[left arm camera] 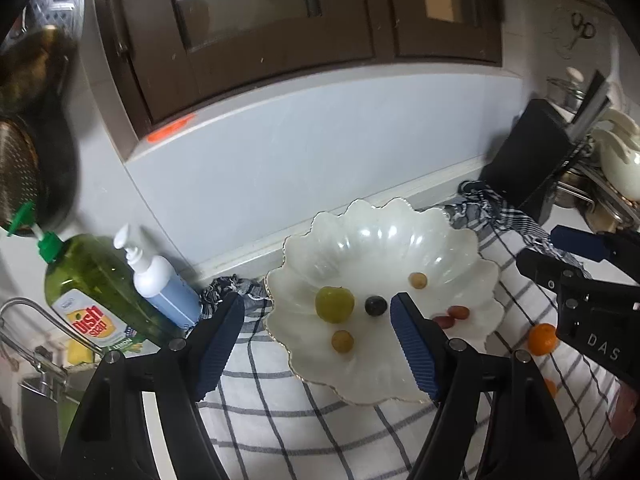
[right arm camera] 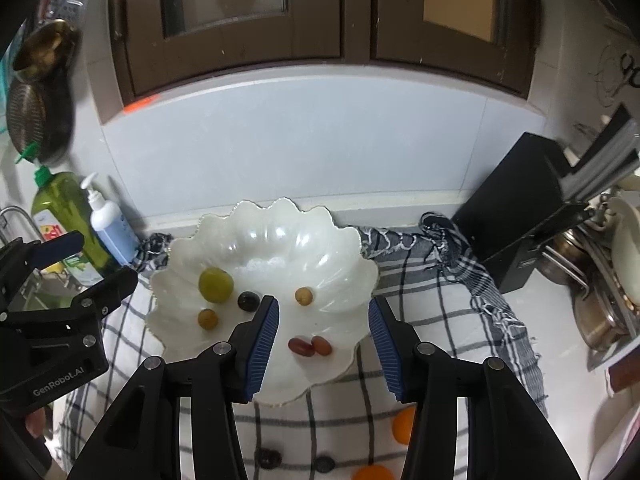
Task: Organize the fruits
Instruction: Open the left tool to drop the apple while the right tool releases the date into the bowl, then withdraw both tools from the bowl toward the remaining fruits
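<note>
A white scalloped bowl (left arm camera: 384, 240) (right arm camera: 280, 236) sits on a checked cloth. It holds a large green grape (left arm camera: 334, 304) (right arm camera: 216, 284), a dark grape (left arm camera: 375, 305) (right arm camera: 248, 301), two yellowish grapes (left arm camera: 342, 341) (left arm camera: 418, 280) and two red grapes (left arm camera: 458, 312) (right arm camera: 307, 346). My left gripper (left arm camera: 318, 308) is open and empty, hovering over the bowl's near left side. My right gripper (right arm camera: 322, 312) is open and empty over the bowl's near right side. Small oranges (left arm camera: 542, 339) (right arm camera: 403, 424) (right arm camera: 374, 473) and dark grapes (right arm camera: 269, 458) (right arm camera: 325, 464) lie on the cloth.
A green dish-soap bottle (left arm camera: 92, 288) and a white-and-blue pump bottle (left arm camera: 160, 284) stand left of the bowl, beside a sink tap (left arm camera: 28, 320). A black box (right arm camera: 520, 224) and a dish rack with pots (right arm camera: 600, 304) stand at the right. Dark cabinets hang above.
</note>
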{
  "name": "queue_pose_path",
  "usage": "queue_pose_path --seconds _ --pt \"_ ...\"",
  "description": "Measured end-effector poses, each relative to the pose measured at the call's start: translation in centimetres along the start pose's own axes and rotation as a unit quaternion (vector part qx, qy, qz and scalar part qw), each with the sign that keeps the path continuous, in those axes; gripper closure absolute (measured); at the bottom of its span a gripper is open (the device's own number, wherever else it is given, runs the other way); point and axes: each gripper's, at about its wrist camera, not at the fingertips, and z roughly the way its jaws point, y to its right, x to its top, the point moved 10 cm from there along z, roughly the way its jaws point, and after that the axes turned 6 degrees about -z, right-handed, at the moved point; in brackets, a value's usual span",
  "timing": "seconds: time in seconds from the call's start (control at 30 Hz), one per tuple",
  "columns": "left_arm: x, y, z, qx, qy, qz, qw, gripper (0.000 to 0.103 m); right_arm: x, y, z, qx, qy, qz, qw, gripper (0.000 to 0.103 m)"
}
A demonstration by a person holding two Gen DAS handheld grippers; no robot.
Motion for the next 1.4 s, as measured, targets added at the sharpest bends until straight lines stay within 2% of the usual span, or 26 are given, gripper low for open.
queue_pose_path --seconds 0.2,0.27,0.37,0.53,0.83,0.97,1.17,1.4 --pt "-0.8 1.0 -3.4 -0.022 0.021 0.001 0.9995 0.027 -0.9 0.1 -3.3 -0.002 0.025 0.003 1.000 0.054" --pt "-1.3 1.5 -4.3 -0.031 0.027 0.004 0.9992 0.026 -1.3 0.2 -4.2 -0.003 0.032 0.006 0.999 0.048" --pt "-2.1 2.0 -5.5 -0.038 0.033 0.006 0.9987 0.025 -2.3 0.4 -5.4 -0.015 0.042 0.000 0.999 0.047" --pt "-3.6 2.6 -6.8 -0.048 0.035 -0.001 0.9982 0.025 -4.1 0.9 -6.9 -0.026 0.045 -0.003 0.999 0.047" --pt "-6.7 4.5 -8.4 -0.057 0.038 0.020 0.9975 0.024 -7.4 1.7 -9.2 -0.045 0.049 -0.001 0.998 0.047" --pt "-8.1 5.2 -8.6 -0.057 0.038 0.030 0.9972 0.021 -8.9 2.0 -9.4 -0.055 0.043 0.000 0.998 0.047" --pt "-10.4 6.4 -7.7 -0.075 0.011 0.024 0.9968 0.016 -11.4 2.3 -8.9 -0.057 0.025 0.006 0.998 0.047" --pt "-13.4 8.1 -5.7 -0.091 -0.028 0.026 0.9951 0.016 -14.5 2.9 -7.2 -0.052 -0.007 0.021 0.998 0.047"
